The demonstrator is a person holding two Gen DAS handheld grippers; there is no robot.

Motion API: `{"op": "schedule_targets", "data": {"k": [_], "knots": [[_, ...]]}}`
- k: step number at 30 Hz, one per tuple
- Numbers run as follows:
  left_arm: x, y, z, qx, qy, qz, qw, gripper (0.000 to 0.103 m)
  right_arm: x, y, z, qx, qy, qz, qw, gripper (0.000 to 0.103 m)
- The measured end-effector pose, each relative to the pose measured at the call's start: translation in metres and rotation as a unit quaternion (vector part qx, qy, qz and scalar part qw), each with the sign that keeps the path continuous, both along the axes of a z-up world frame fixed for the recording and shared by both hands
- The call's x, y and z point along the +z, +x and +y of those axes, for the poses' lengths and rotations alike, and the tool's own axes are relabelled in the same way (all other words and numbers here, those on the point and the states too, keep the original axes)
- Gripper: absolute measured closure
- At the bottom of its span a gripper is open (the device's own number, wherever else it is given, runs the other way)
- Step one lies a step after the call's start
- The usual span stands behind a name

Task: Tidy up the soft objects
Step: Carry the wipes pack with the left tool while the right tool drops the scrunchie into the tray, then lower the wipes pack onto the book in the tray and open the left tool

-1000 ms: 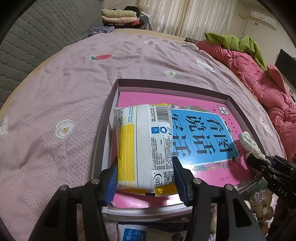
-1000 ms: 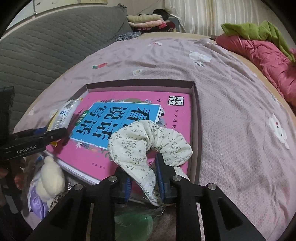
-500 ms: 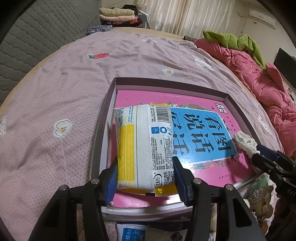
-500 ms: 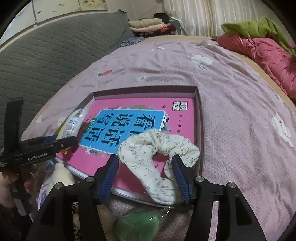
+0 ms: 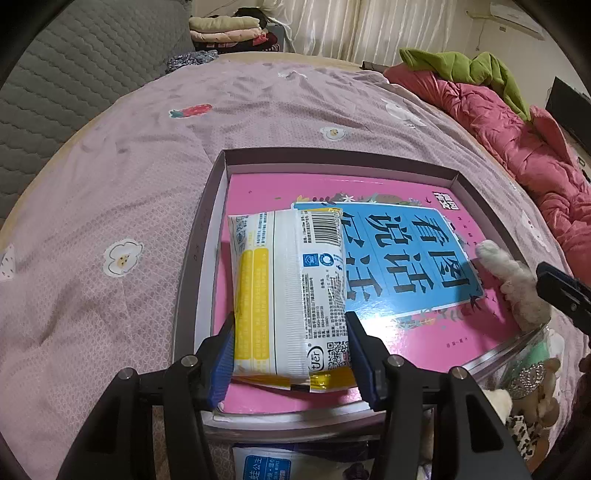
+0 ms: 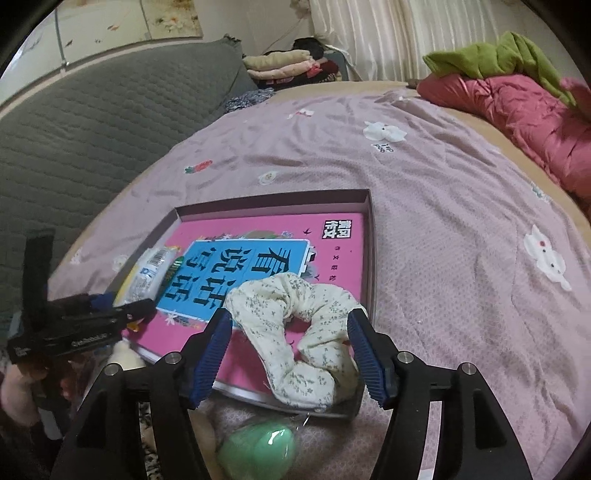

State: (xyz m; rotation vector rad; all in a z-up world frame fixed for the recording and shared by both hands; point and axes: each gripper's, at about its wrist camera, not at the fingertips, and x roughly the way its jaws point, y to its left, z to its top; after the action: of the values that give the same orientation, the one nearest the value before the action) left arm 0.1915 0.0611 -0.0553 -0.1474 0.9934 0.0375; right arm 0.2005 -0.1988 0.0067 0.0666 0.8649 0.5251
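Note:
A shallow grey box [image 5: 207, 206] on the bed holds a pink and blue book [image 5: 406, 254]. My left gripper [image 5: 290, 343] is shut on a white and yellow tissue pack [image 5: 288, 295] that lies on the book's left part. A cream floral scrunchie [image 6: 295, 325] lies on the book's near right corner in the right wrist view; it also shows in the left wrist view [image 5: 513, 280]. My right gripper [image 6: 290, 339] is open, its blue pads either side of the scrunchie. The box [image 6: 371, 236] and book [image 6: 280, 236] show there too.
A pink-mauve bedspread [image 5: 110, 184] covers the bed. A red quilt [image 5: 517, 129] with a green garment lies at the right. Folded clothes [image 5: 229, 29] sit at the back. A green soft ball [image 6: 258, 446] and plush items [image 5: 524, 398] lie near the box's front edge.
My right gripper opened and let go of the scrunchie, which now lies loose on the book. The left gripper kept its hold on the tissue pack.

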Motion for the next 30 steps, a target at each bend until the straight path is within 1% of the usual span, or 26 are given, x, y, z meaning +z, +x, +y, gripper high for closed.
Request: {"op": "schedule_targets", "data": {"k": [4, 12, 17, 19, 26, 30], "knots": [[0.001, 0.001, 0.001, 0.001, -0.005, 0.001, 1.0, 0.048, 0.002, -0.006, -0.002, 0.008, 0.009, 0.012, 1.0, 0.036], [0.001, -0.001, -0.001, -0.003, 0.009, 0.004, 0.9999, 0.048, 0.002, -0.007, 0.001, 0.011, 0.008, 0.01, 1.0, 0.037], [-0.001, 0.001, -0.007, -0.008, 0.025, 0.009, 0.9996, 0.047, -0.001, -0.006, 0.003, 0.009, -0.002, 0.008, 1.0, 0.037], [-0.001, 0.001, -0.006, -0.008, 0.022, 0.009, 0.9997, 0.047, -0.001, -0.005, 0.004, 0.012, -0.003, 0.007, 1.0, 0.036], [0.002, 0.0, -0.002, -0.003, -0.001, 0.008, 1.0, 0.046, -0.003, -0.007, 0.011, 0.021, -0.03, -0.004, 0.999, 0.036], [0.008, -0.001, 0.004, 0.009, -0.015, -0.001, 0.9999, 0.045, -0.003, -0.007, 0.01, 0.02, -0.036, -0.008, 0.999, 0.036]]}}
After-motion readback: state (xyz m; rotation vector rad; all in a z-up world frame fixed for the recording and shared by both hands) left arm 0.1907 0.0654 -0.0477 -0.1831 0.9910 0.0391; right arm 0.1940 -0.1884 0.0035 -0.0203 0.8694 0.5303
